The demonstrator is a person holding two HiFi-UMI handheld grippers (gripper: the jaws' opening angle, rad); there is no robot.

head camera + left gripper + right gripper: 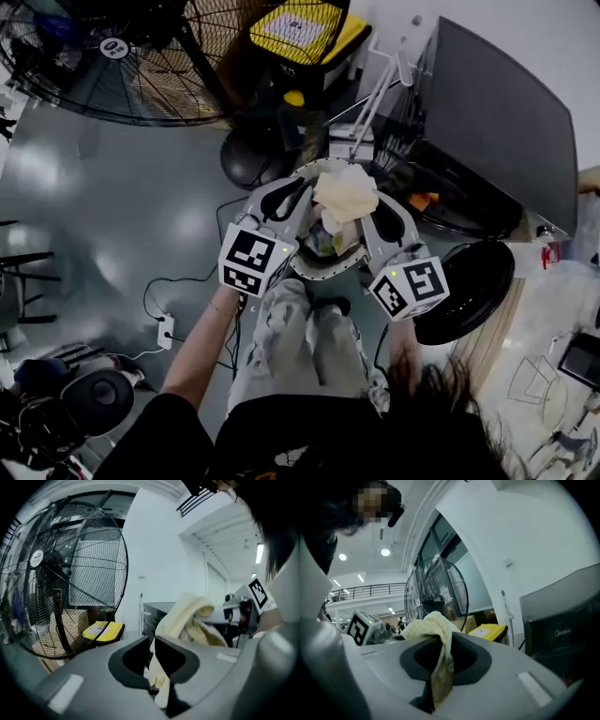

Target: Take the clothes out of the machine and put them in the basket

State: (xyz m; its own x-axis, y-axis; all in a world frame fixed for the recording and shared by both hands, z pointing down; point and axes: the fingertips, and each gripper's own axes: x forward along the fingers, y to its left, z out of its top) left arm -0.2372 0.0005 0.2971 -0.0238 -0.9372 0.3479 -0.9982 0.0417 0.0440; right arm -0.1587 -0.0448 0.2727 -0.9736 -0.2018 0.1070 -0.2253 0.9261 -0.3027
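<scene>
Both grippers clamp one pale yellow cloth (345, 192) just left of the dark washing machine (506, 112): the left gripper (302, 190) and the right gripper (377, 202) each have jaws closed on its folds. The cloth hangs over a light-rimmed basket (323, 273) on the glossy grey floor (141, 206). The machine's round door (466, 289) stands open; a large cage fan (122, 56) stands well left.
</scene>
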